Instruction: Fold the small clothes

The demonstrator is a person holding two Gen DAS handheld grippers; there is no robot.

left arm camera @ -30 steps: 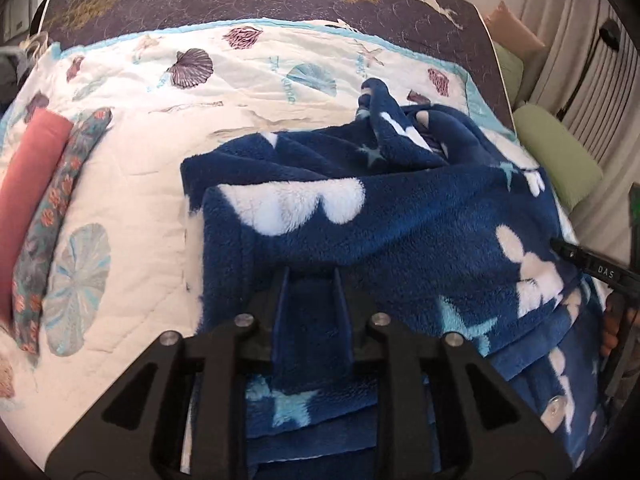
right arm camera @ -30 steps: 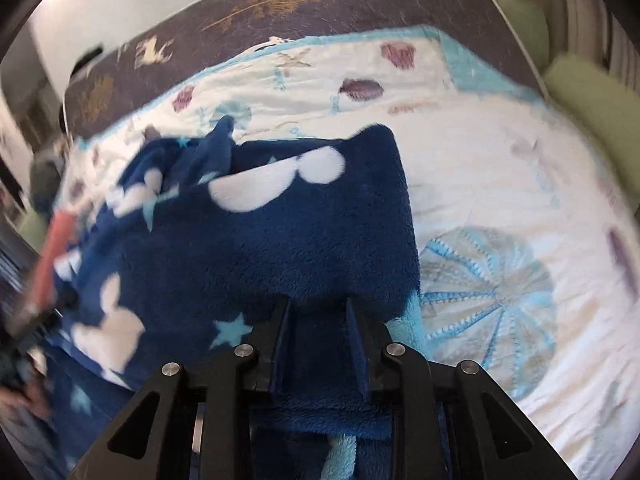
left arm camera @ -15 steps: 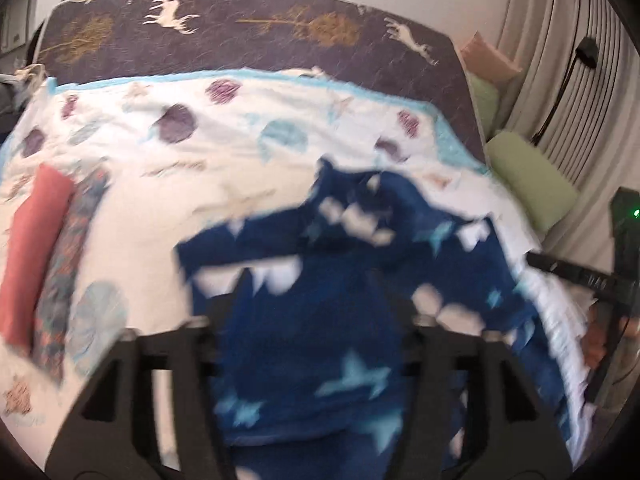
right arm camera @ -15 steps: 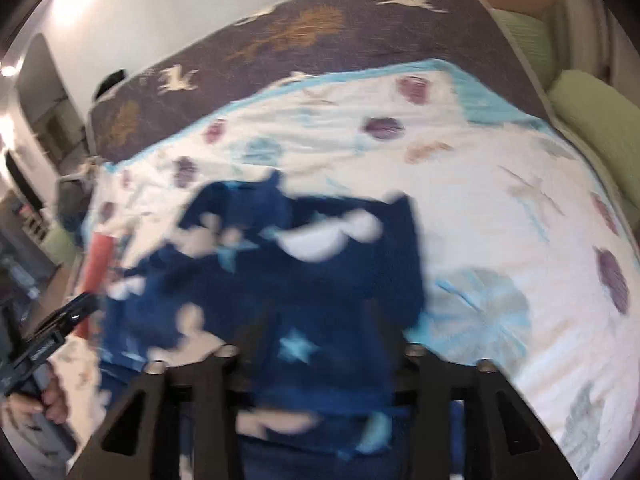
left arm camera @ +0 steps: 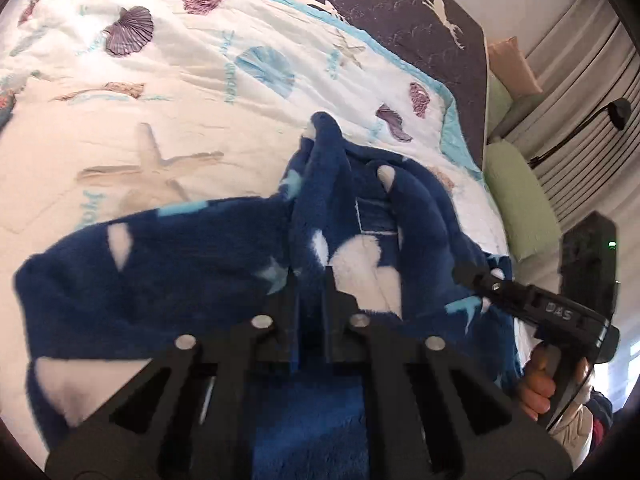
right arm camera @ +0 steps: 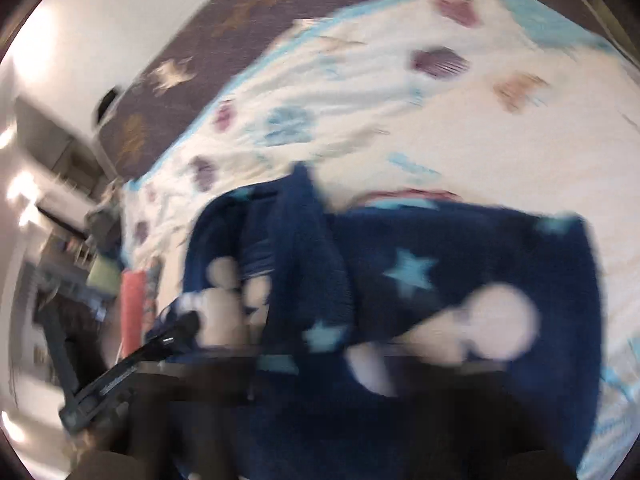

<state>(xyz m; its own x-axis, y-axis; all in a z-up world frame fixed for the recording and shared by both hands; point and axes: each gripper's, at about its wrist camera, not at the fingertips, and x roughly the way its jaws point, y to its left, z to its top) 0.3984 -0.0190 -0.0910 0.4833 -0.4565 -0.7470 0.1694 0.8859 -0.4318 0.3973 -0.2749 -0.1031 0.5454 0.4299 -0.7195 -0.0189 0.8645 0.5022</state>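
On the seashell-print quilt (left arm camera: 224,92) lies the navy fleece garment (left arm camera: 168,276), patterned with white blobs and pale blue stars, rumpled and partly lifted toward both cameras. From the left wrist view, the left gripper (left arm camera: 312,300) has its two black fingers drawn close together, and a ridge of the fleece rises straight up between them; the pads pinch that fold at the near edge of the garment. Its jaws have just been closing, and the cloth sits in the narrow slot they leave. Beyond the fingertips the fabric bunches into a tall crease that runs away toward a peak near the middle of the bed, with a small sewn label (left arm camera: 376,216) showing just right of the crease. To the left of the jaws a broad flap of the garment spreads out flat on the quilt; to the right it sags toward the right gripper (left arm camera: 476,276), whose black fingers reach into the cloth, with a hand (left arm camera: 540,384) on its grip below.

The right wrist view is heavily smeared. The garment fills the lower half of it and drapes over the dark shape of that gripper's own fingers, so the fleece probably sits clamped between them, though the pads themselves are too blurred to make out; those jaws have just been closing too. A green cushion (left arm camera: 520,208) lies beside the bed at the right, and a folded coral cloth (right arm camera: 132,308) rests on the quilt's far left side.
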